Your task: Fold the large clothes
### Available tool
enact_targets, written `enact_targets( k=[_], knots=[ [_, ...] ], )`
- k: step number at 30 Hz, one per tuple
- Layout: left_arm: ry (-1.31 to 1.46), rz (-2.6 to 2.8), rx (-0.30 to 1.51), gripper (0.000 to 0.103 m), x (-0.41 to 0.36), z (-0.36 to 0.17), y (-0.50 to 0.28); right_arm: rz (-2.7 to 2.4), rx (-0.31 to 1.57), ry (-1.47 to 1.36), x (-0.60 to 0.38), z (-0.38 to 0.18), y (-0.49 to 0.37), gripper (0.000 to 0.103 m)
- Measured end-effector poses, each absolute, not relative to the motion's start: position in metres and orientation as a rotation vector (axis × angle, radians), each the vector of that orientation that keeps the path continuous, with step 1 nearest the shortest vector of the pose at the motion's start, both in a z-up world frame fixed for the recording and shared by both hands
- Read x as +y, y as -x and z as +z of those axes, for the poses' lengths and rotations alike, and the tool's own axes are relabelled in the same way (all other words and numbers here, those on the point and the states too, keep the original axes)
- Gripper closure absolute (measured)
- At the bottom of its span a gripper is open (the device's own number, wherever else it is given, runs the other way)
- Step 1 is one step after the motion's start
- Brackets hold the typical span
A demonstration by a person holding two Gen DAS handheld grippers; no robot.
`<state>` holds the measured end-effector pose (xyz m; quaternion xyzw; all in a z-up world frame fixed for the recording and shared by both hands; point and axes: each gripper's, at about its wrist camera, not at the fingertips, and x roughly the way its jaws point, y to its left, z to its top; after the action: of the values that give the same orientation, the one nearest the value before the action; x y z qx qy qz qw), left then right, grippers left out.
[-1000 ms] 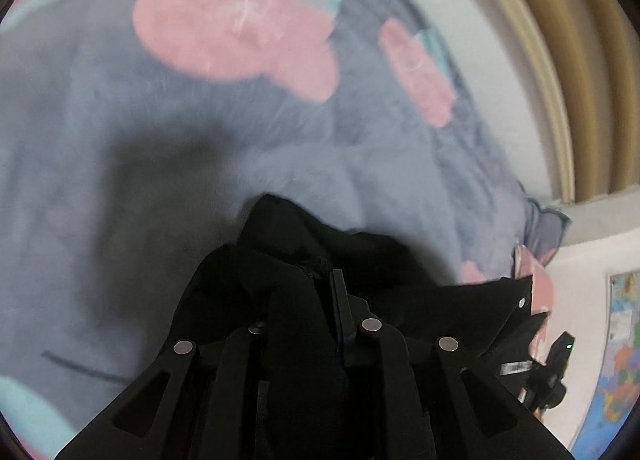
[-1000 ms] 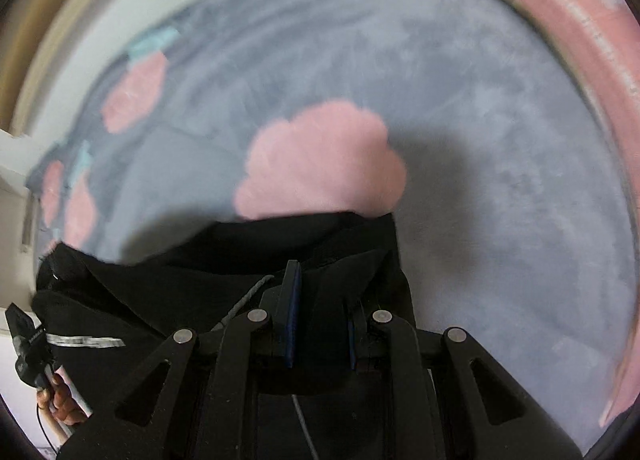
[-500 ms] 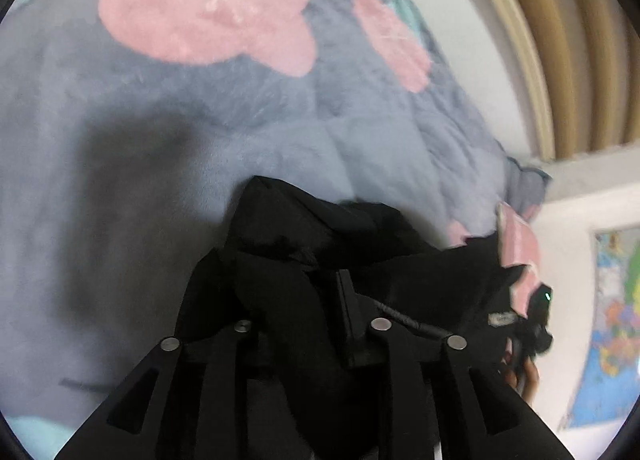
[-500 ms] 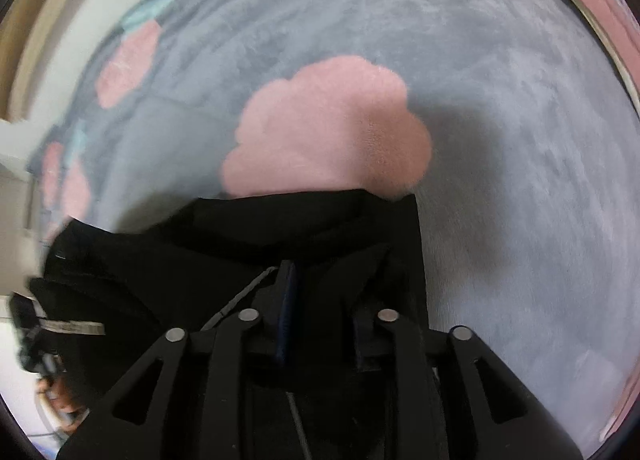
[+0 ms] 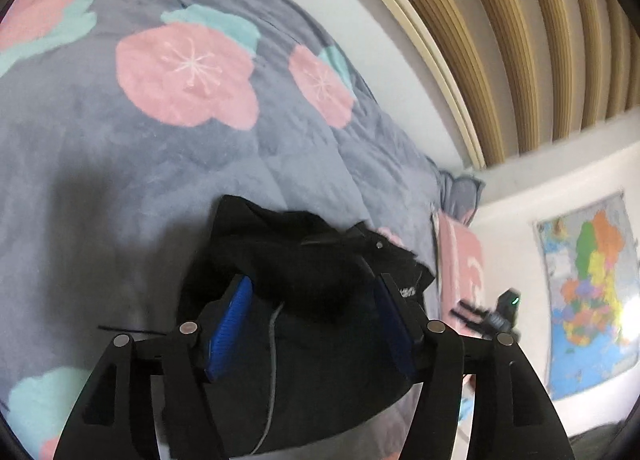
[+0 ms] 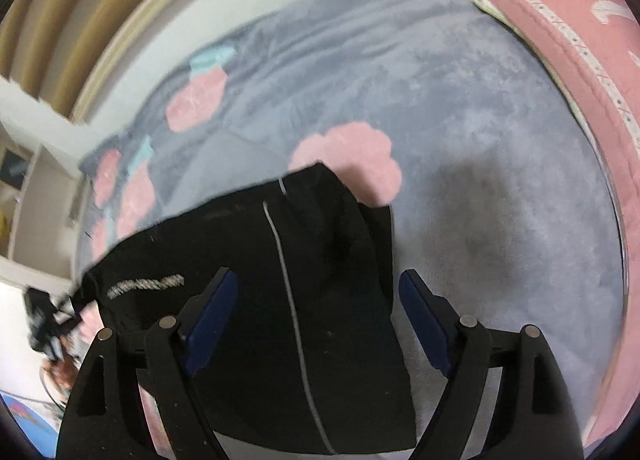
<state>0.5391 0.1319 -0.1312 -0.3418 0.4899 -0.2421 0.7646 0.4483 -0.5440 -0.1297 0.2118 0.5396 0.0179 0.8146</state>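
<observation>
A black garment (image 5: pixel 304 284) with a thin grey cord lies bunched on the grey flowered blanket (image 5: pixel 120 163). My left gripper (image 5: pixel 312 292) hovers above it with its jaws opening, blue pads apart, nothing pinched between them. In the right wrist view the same black garment (image 6: pixel 280 280) lies flat with a grey cord and pale lettering. My right gripper (image 6: pixel 316 292) is lifted over it with its jaws opening wide, and the cloth lies below, free of the pads.
A pink pillow (image 6: pixel 568 31) lies at the blanket's far right. A wall with ribbed wooden panels (image 5: pixel 520 39) runs behind the bed. A coloured map (image 5: pixel 592 292) hangs on the wall. The other gripper (image 5: pixel 500 316) shows at the garment's far end.
Both grippers went from shut on black cloth to open, letting the garment drop onto the blanket. Both have risen away from it, so more of the bed and wall shows.
</observation>
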Motion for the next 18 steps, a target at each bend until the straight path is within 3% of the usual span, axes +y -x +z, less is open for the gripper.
enact_targets(
  k=[9,15,16,17,18],
  knots=[
    [0.46,-0.342,1.156,0.037,0.117,-0.176,-0.571,0.062,1.166,-0.282,-0.531,-0.169,-0.498,0.018],
    [0.453,-0.348,1.246,0.037,0.107,-0.222,-0.6,0.111,1.216,-0.294,-0.524,-0.206,-0.533,0.021],
    [0.486,-0.367,1.253,0.037,0.105,-0.229,-0.604,0.109,1.212,-0.292,-0.521,-0.209,-0.534,0.037],
    [0.502,-0.369,1.251,0.041,0.101,-0.232,-0.607,0.086,1.209,-0.274,-0.518,-0.208,-0.533,0.072],
    [0.482,-0.343,1.235,0.065,0.097,-0.228,-0.606,0.063,1.182,-0.253,-0.516,-0.202,-0.527,0.079]
  ],
)
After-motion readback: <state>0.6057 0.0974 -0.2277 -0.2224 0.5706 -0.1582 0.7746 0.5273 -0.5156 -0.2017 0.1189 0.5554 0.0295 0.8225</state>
